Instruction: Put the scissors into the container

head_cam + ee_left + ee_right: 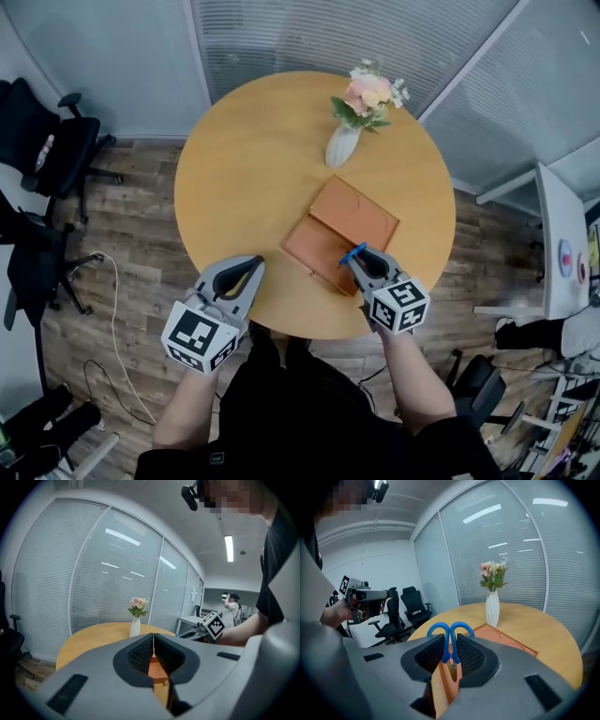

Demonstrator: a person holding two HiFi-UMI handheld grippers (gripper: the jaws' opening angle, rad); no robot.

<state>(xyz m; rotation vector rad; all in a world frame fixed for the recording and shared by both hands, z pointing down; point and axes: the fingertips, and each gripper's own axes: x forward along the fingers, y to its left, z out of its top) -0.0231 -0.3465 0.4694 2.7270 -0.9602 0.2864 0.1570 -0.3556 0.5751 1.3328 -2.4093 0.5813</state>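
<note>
The blue-handled scissors stick up handle-first between the pads of my right gripper, which is shut on them. In the head view that gripper hangs over the near right corner of the open orange-brown container, with the scissors showing as a blue loop at its tip. The container lies flat on the round wooden table. My left gripper rests at the table's near edge, left of the container, shut with nothing in it.
A white vase of flowers stands behind the container, towards the far side of the table. Black office chairs stand on the floor at left, and a white desk at right. A person stands in the far room.
</note>
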